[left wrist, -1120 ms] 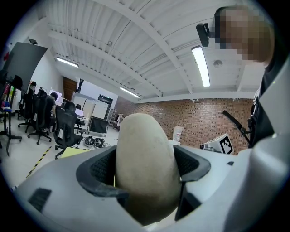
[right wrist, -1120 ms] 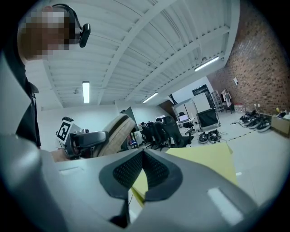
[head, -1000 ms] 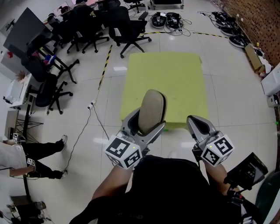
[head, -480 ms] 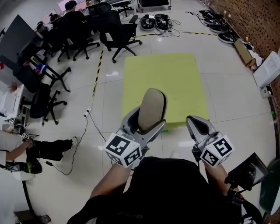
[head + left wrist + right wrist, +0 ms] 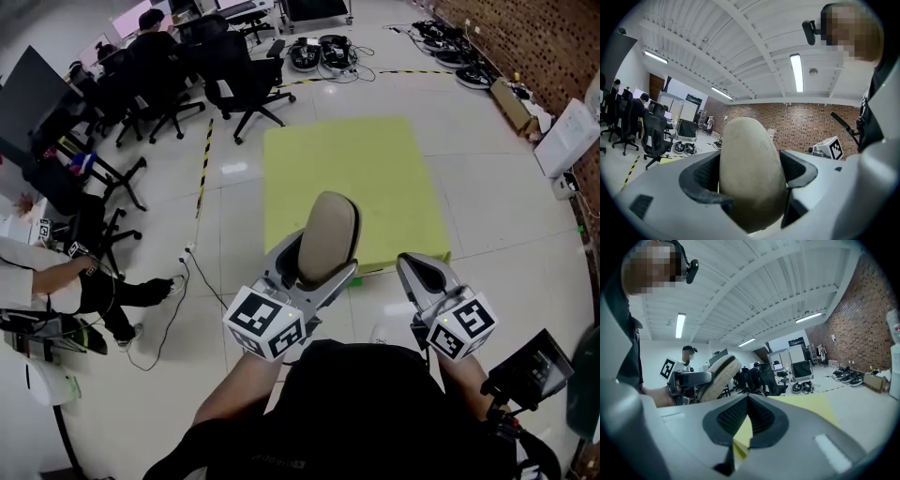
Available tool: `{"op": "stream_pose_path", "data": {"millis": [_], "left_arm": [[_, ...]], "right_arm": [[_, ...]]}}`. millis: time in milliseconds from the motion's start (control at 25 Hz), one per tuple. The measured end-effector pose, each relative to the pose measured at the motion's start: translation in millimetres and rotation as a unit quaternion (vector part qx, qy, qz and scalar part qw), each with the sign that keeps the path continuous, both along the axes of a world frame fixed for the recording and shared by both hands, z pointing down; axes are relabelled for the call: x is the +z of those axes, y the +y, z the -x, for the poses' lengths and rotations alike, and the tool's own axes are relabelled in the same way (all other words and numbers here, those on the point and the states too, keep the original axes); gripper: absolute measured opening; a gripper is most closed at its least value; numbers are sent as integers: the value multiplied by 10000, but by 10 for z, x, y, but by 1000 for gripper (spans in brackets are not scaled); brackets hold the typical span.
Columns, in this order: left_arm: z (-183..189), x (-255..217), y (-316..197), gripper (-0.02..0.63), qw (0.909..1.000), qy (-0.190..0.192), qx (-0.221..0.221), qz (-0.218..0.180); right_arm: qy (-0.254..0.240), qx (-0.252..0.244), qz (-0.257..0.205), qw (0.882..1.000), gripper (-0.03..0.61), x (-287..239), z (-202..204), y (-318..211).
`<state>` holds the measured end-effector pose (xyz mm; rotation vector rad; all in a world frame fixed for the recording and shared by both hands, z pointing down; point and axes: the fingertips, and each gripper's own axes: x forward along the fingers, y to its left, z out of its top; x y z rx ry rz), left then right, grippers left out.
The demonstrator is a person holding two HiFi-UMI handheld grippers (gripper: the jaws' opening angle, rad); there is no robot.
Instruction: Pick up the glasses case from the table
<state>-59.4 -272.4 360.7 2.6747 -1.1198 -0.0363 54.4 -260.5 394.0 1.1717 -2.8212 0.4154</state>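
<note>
one case [image 5: 327, 234], btm hidden in l tool [image 5: 316, 270]

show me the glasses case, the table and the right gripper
glasses case [image 5: 328, 234]: head view, middle of its beige shell
table [image 5: 361, 173]: head view, bare yellow-green top
right gripper [image 5: 748, 398]: right gripper view, where its jaw tips meet
</note>
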Motion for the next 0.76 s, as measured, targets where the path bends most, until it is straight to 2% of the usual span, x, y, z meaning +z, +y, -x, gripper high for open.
{"op": "stream_pose_path", "data": {"millis": [760], "left_arm": [[7,-14,-45,390,10000,6,70,51]], "right_arm": [[35,-1,38,10000,-2,-29,64,11]]}}
